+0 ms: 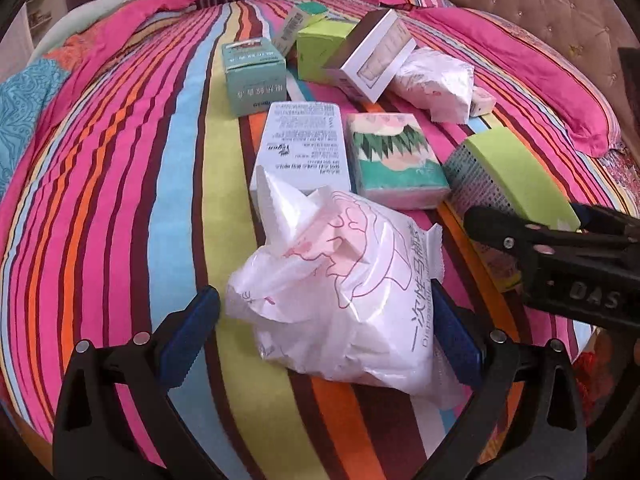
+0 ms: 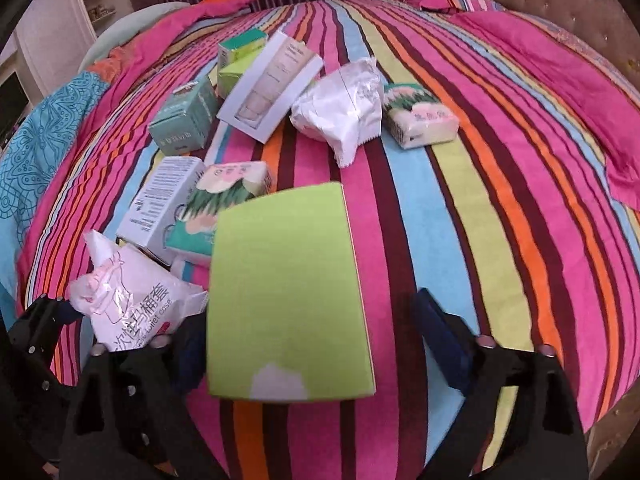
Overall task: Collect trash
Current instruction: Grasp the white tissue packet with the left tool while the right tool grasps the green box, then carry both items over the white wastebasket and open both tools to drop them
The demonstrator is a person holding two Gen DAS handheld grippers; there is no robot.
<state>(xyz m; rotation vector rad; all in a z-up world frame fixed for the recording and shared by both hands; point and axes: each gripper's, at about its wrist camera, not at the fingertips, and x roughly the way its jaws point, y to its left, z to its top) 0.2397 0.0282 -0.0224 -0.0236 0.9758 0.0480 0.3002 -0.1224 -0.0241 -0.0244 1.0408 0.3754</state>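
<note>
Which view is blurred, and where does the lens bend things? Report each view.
Left wrist view: sharp, with the print on the white bag readable and no harsh glare; the bedspread stripes bow into arcs and the corners go black. Right wrist view: softer, with the lime-green box smeared at its edges, likely motion blur; same fisheye bowing and dark corners.

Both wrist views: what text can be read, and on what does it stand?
"一次性马桶套", "toilet case": white plastic packet.
"DAS": right gripper's black body.
Print on the white box, teal box and tissue pack: too small or blurred.
</note>
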